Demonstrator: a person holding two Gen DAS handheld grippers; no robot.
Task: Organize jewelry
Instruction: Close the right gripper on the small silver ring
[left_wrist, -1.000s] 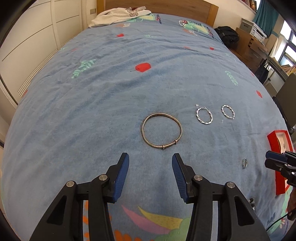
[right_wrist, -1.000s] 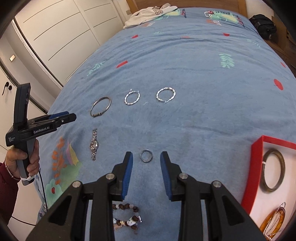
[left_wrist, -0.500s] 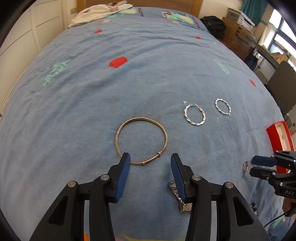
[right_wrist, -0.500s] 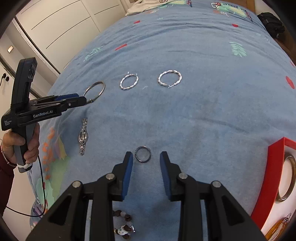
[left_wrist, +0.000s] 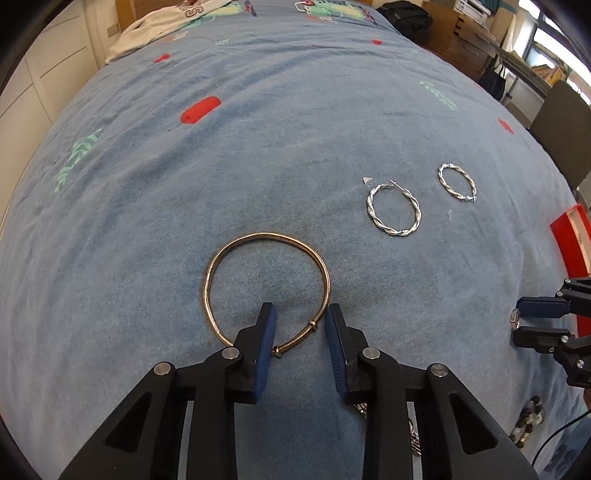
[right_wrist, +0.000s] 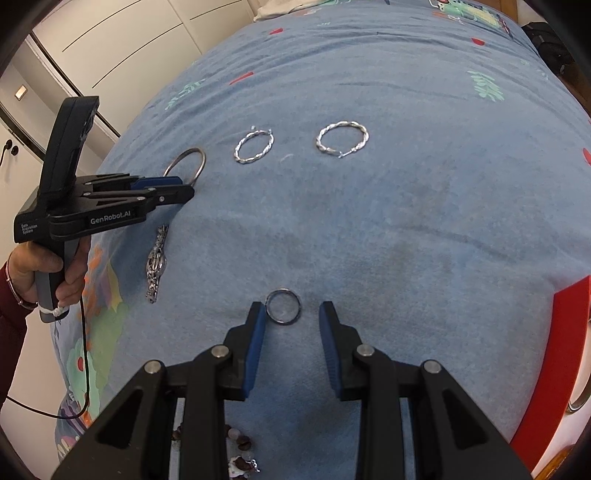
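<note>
A thin gold bangle lies on the blue bedspread. My left gripper is open with its fingertips straddling the bangle's near edge; it also shows in the right wrist view beside the bangle. A small silver ring lies between the fingertips of my open right gripper, close to the left pad. Two twisted silver hoop earrings lie further out. The right gripper shows at the right edge of the left wrist view.
A red jewelry box sits at the right with a bangle inside. A silver watch lies on the left, and a beaded bracelet is under the right gripper. A black bag and white clothing are at the bed's far end.
My left gripper has moved forward onto the bangle's near edge. My right gripper has closed in on the small ring, which now sits between its fingertips.
</note>
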